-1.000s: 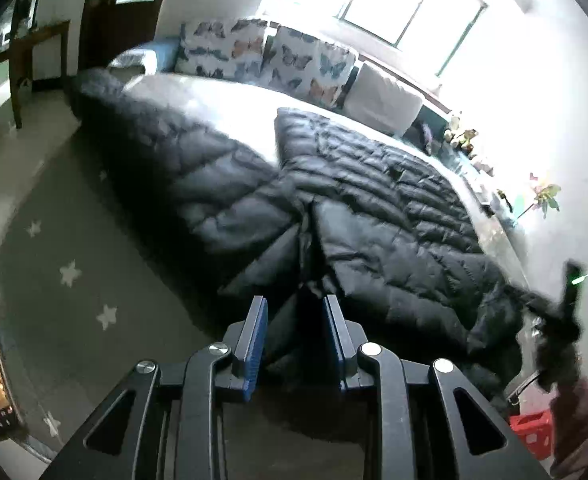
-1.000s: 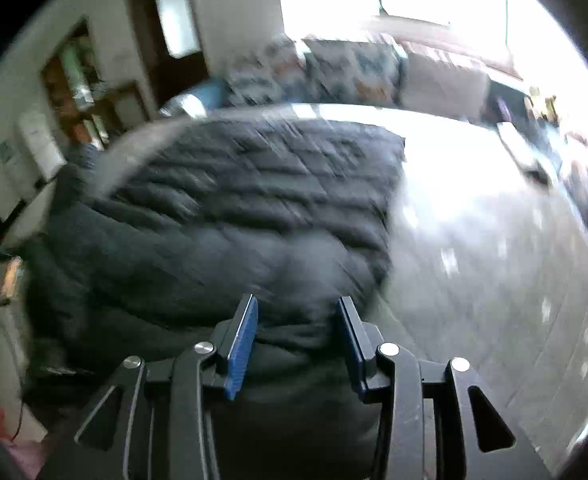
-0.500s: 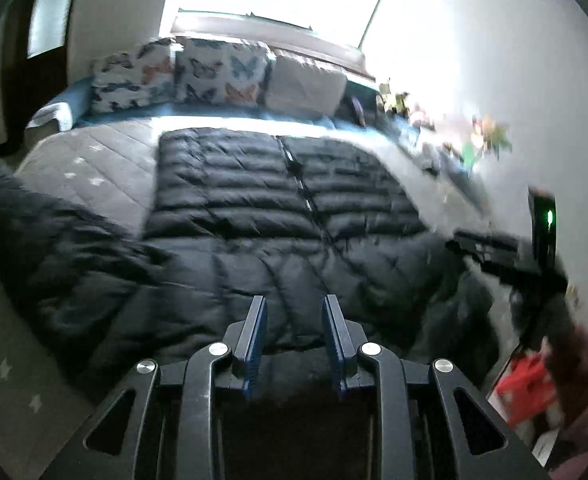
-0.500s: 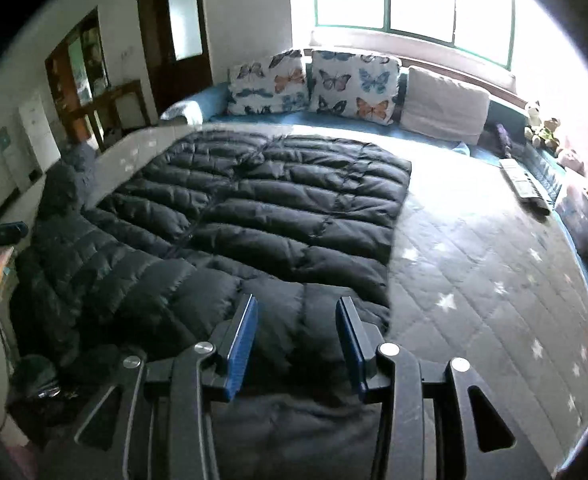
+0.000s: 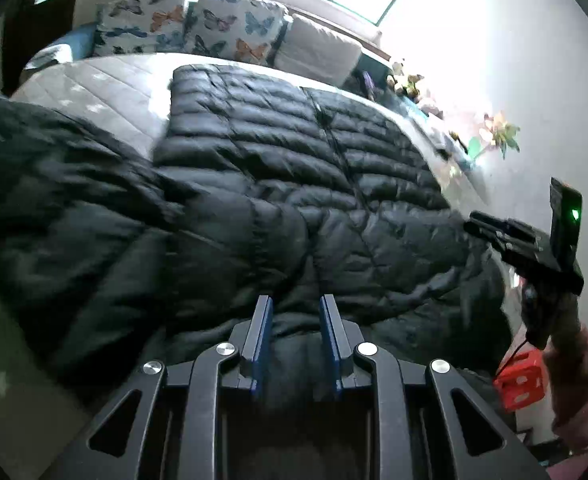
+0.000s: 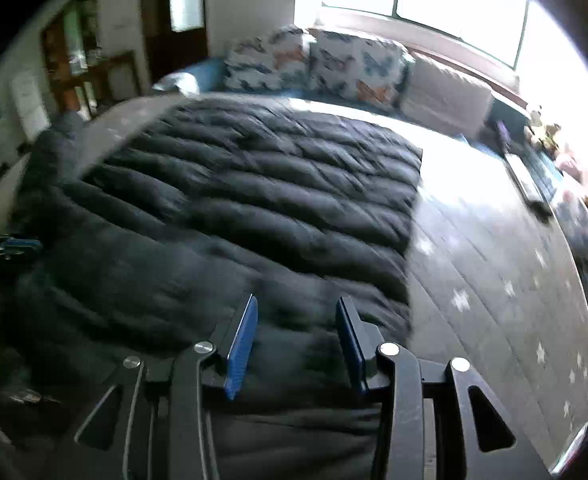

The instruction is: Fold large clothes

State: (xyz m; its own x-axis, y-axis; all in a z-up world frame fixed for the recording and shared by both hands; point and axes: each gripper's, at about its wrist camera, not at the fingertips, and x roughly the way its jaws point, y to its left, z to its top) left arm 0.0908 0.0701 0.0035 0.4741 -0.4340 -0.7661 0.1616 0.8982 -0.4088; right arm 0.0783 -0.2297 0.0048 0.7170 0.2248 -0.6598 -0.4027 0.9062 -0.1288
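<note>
The left claw (image 5: 296, 312) is narrowed on the near edge of the black puffer coat (image 5: 294, 184), its jaws having just closed a little further, padding bunched between its blue pads. The coat lies spread front-up across the bed (image 6: 493, 264), hem toward the butterfly pillows (image 6: 317, 64). To the right, the right claw (image 6: 296, 320) likewise clamps the same near edge, probably so both corners travel together for the fold.

Black left gripper (image 5: 295, 310) with blue pads, silver screws; pink sleeve (image 5: 585, 384).
</note>
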